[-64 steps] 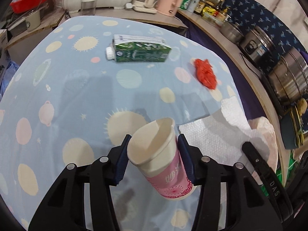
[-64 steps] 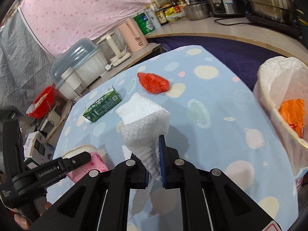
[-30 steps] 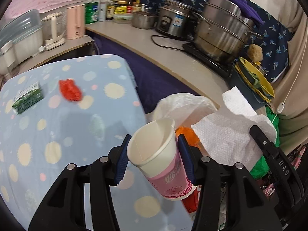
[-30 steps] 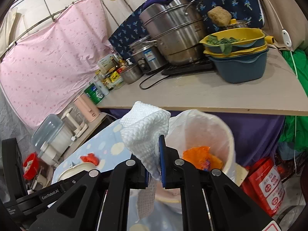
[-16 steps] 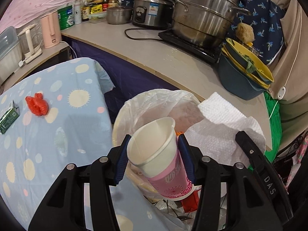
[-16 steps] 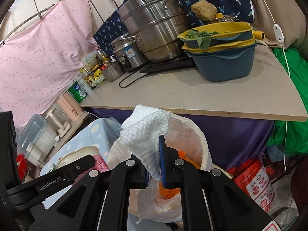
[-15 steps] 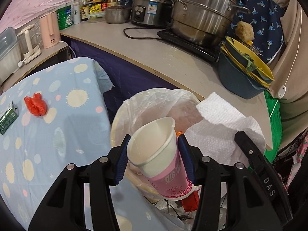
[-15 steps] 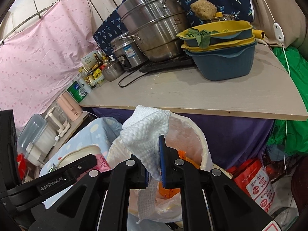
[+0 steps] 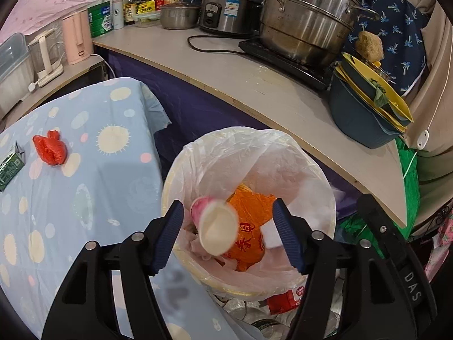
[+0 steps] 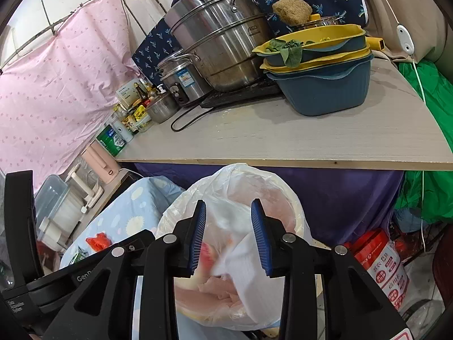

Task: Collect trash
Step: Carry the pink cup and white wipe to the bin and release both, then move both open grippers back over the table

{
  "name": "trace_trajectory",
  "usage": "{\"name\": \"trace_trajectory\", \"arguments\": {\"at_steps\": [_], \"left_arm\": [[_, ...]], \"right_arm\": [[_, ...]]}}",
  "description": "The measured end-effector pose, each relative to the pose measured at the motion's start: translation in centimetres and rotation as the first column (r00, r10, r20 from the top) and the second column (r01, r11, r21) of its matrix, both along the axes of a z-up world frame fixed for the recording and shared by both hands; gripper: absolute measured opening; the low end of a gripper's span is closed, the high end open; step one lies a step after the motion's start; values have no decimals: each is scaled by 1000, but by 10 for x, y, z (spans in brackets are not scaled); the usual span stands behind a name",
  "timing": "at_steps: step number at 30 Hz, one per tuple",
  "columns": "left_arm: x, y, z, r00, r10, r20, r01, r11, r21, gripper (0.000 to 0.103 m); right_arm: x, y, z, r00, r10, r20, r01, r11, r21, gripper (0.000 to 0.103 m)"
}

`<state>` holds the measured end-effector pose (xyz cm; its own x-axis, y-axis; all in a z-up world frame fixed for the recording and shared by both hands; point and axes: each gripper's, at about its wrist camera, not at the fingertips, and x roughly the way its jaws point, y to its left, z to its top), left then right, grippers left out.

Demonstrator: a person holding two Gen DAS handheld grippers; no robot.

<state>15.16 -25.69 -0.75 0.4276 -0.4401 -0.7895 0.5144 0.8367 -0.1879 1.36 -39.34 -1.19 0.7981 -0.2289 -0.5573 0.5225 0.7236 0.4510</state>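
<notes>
My left gripper hangs over the bag-lined trash bin, its jaws opening. The pink paper cup is free of the pads and falls, blurred, onto an orange wrapper inside. My right gripper is over the same bin, jaws opening too. The white paper towel drops loose below the right gripper's pads, beside the pink cup. On the blue spotted tablecloth lie a red crumpled wrapper and a green carton.
A wooden counter curves behind the bin with steel pots, a rice cooker and stacked blue and yellow basins. A red canister stands on the floor right of the bin. The right gripper's body is at the bin's right.
Both grippers have spread their jaws. The cup has left the left gripper and the paper towel has left the right one; both are dropping into the bin.
</notes>
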Motion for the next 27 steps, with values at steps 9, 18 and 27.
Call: {"name": "trace_trajectory", "arguments": {"at_steps": [9, 18, 27], "left_arm": [[1, 17, 12, 1000, 24, 19, -24, 1000, -20, 66], [4, 35, 14, 998, 56, 12, -55, 998, -28, 69], [14, 73, 16, 993, 113, 21, -112, 993, -29, 72]], "right_arm": [[1, 10, 9, 1000, 18, 14, -18, 1000, -13, 34], [6, 27, 13, 999, 46, 9, -46, 999, -22, 34], [22, 55, 17, 996, 94, 4, -94, 995, -31, 34]]}}
